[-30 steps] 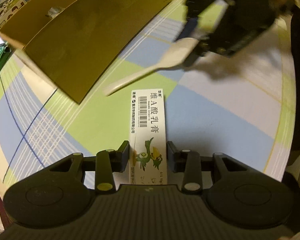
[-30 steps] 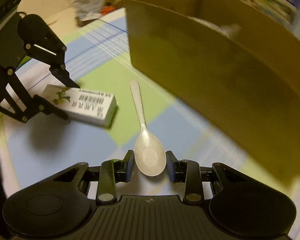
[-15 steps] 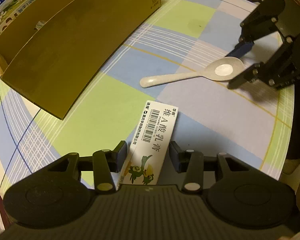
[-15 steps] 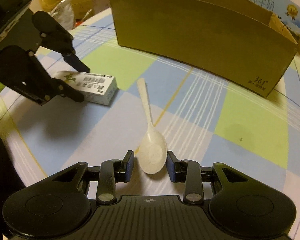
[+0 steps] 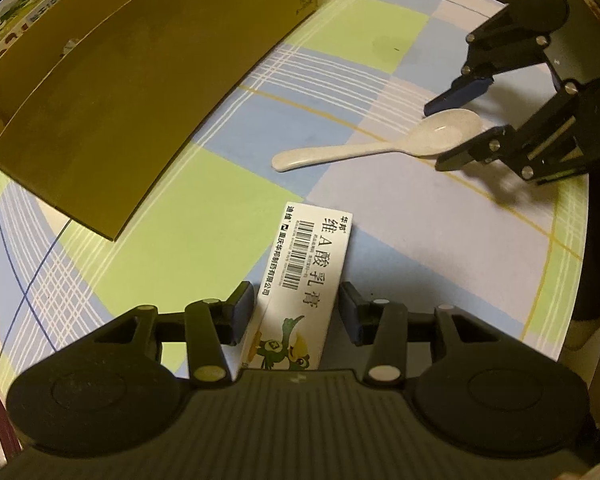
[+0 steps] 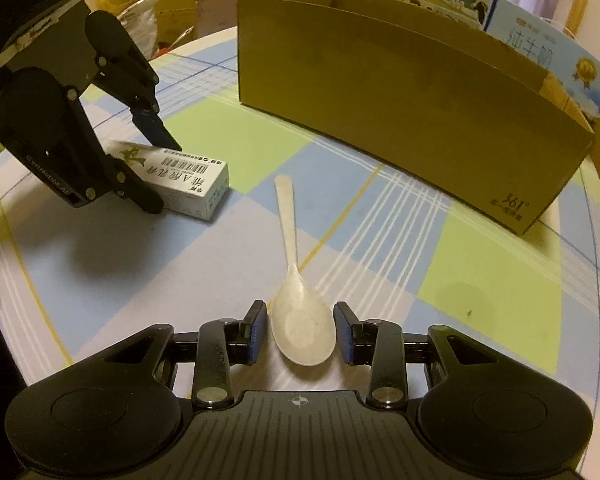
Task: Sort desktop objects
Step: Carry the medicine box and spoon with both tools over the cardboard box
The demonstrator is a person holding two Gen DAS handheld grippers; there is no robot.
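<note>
A: What is the biggest thing here?

B: The round table (image 6: 480, 280) with a blue, green and white checked cloth. At its far side sits a long brown cardboard box (image 6: 400, 76), open on top. Its long side runs left to right.

A: And the white box?

B: The white carton (image 5: 308, 276) lies flat on the cloth, nearer than the brown box. Seen from the left wrist, it points away and a bit to the right, barcode end far, green bird end near. The left gripper (image 5: 296, 312) leans down over the bird end, one finger on each side. The jaws are apart with a small gap on each side, not squeezing.

A: And the spoon?

B: The white spoon (image 6: 296, 280) lies flat, bowl up, right of the carton. Its handle points far, toward the brown box. The right gripper (image 6: 302, 334) sits low, a finger on each side of the bowl. It is spread wide, not pinching.
</note>
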